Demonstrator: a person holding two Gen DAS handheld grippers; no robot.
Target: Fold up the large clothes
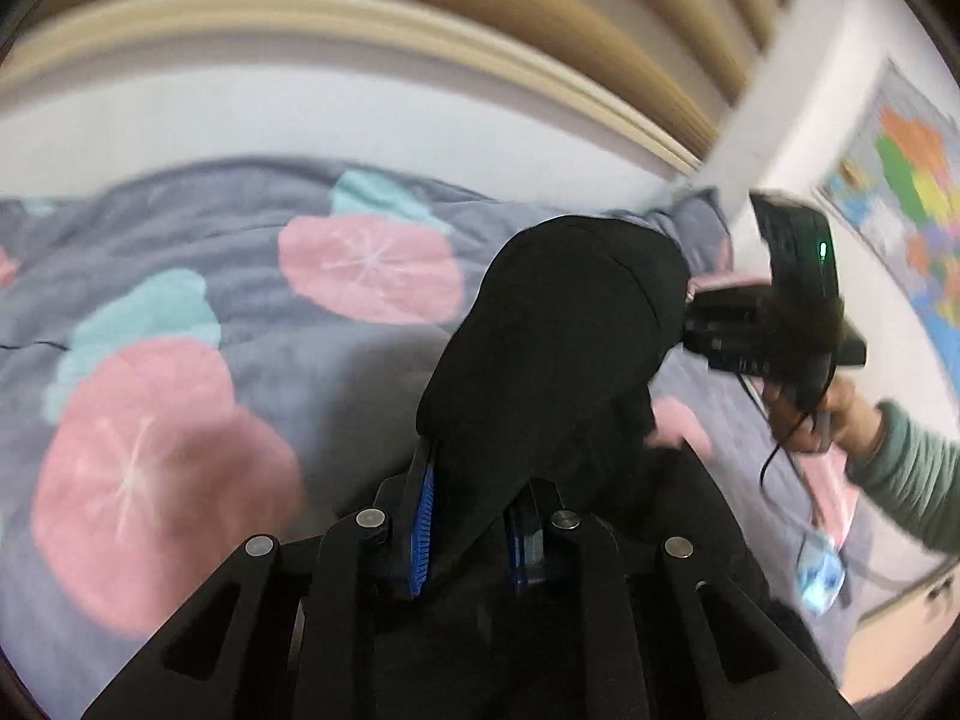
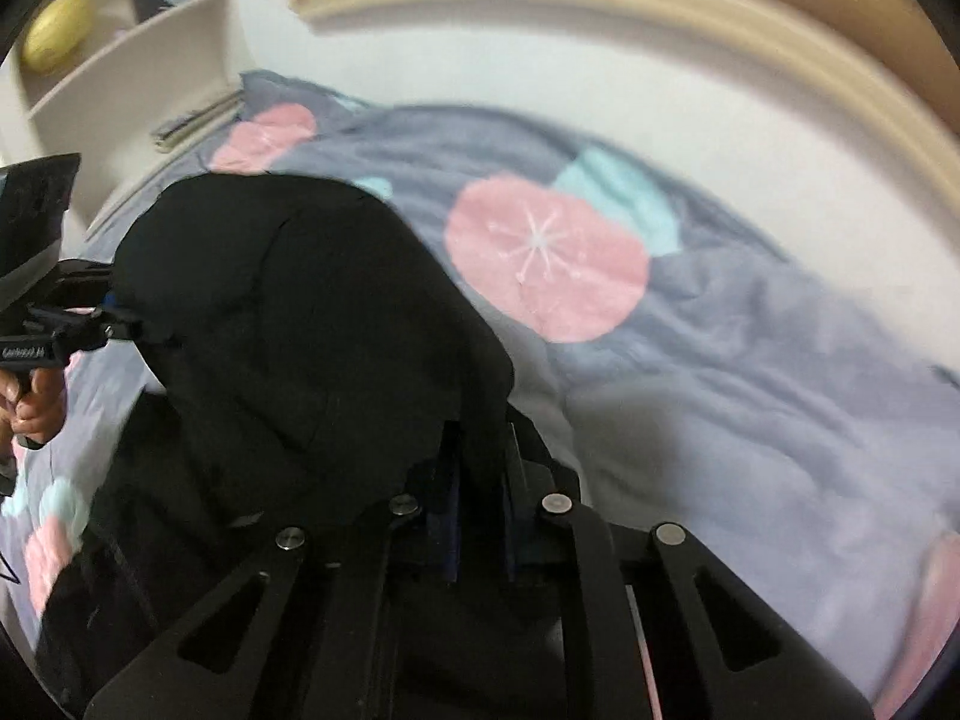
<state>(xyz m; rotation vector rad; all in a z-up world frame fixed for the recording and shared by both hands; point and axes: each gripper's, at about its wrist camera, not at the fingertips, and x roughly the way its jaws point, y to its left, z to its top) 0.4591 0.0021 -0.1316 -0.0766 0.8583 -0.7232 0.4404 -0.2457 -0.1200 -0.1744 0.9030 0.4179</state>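
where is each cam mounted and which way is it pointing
Left wrist: sits on the left hand-held gripper, looking along its fingers, shut on the black garment, over the quilt; the right hand-held gripper and right hand show at right.
Right wrist: sits on the right hand-held gripper, shut on the same garment; the left hand-held gripper shows at left.
Shared: garment, quilt, each other's gripper.

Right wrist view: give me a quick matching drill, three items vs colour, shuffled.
Items:
1. garment
2. ball on shelf
3. round prints on quilt

Colours:
A. pink
B. black
C. yellow

Pairs: 1-B, 2-C, 3-A. Both the right gripper and the left gripper are shut on the garment.
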